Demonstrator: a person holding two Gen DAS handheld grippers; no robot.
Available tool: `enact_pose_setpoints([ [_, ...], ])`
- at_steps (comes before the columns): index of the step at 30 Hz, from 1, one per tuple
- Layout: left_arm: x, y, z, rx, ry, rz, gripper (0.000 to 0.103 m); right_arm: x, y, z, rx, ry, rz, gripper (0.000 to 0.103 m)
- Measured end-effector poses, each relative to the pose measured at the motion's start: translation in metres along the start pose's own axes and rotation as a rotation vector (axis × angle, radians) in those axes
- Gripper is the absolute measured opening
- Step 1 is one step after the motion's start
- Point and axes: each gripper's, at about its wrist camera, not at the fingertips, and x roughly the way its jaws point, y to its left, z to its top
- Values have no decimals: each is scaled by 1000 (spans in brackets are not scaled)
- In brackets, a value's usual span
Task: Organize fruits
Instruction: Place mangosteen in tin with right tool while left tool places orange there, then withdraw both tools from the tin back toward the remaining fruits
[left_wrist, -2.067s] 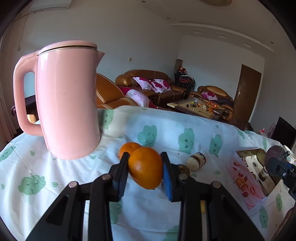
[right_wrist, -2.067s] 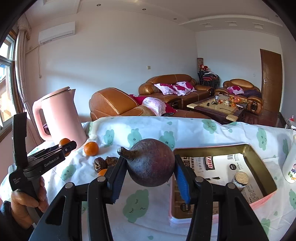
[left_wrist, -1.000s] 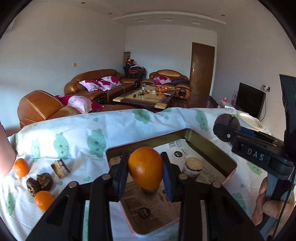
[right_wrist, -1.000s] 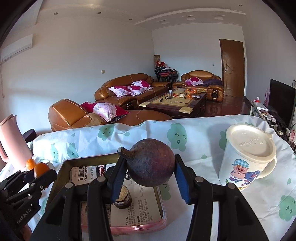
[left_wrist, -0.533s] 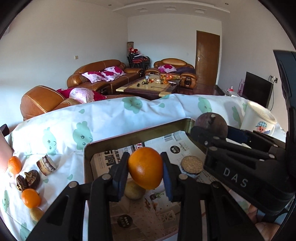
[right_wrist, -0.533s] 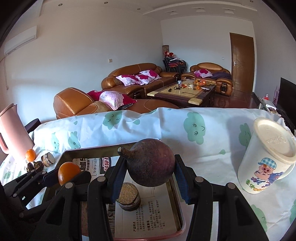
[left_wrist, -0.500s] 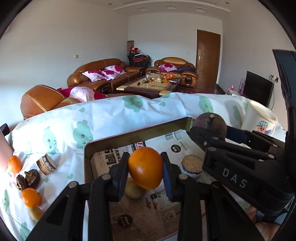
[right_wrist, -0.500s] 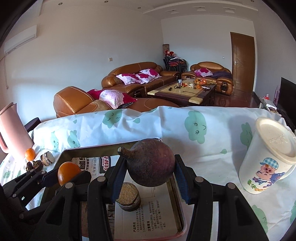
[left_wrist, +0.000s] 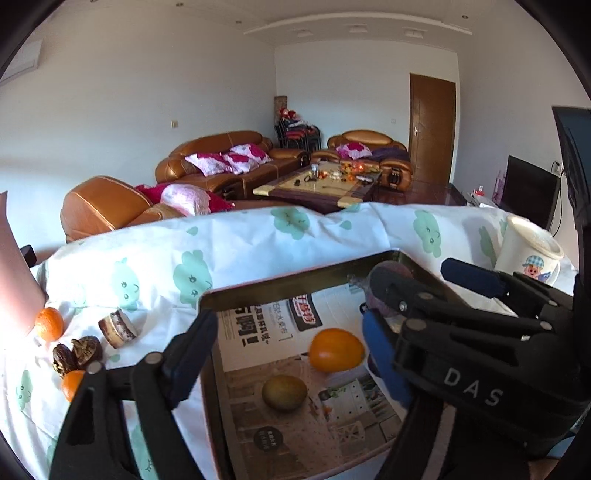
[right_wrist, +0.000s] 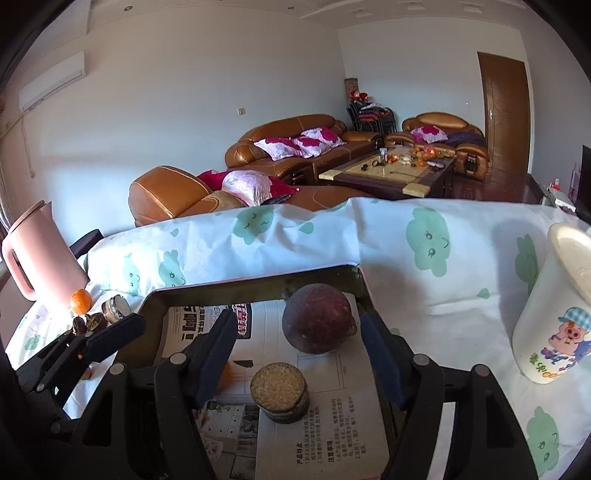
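Note:
A paper-lined tray (left_wrist: 258, 286) sits on the cloud-print tablecloth. My left gripper (left_wrist: 288, 350) is open above the tray, and the orange (left_wrist: 336, 350) lies loose in the tray next to a green-brown fruit (left_wrist: 284, 392). My right gripper (right_wrist: 299, 347) is open over the tray (right_wrist: 243, 284); the dark purple fruit (right_wrist: 318, 318) rests on the paper between its jaws. A round biscuit-like stack (right_wrist: 279, 391) lies in front of it.
Left of the tray lie two small oranges (left_wrist: 49, 323) (left_wrist: 72, 384), dark dried fruits (left_wrist: 77, 352) and a small cake (left_wrist: 118, 328). A pink kettle (right_wrist: 38, 254) stands far left. A white cartoon cup (right_wrist: 557, 314) stands right of the tray.
Both grippers have opened. The orange dropped from the left jaws into the tray, and the purple fruit left the right jaws and lies in the tray.

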Motion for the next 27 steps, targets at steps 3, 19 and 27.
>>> enact_pose_setpoints([
  [3,-16,-3,-2,13,-86,41,103,-16,2,2,-8,-87,-28,80],
  [19,-26,24,-8,-51,-64,110,103,-31,3,-6,-41,-193,-90,84],
  [27,-31,50,-17,-127,-40,118,103,-39,-4,-12,26,-185,-127,83],
])
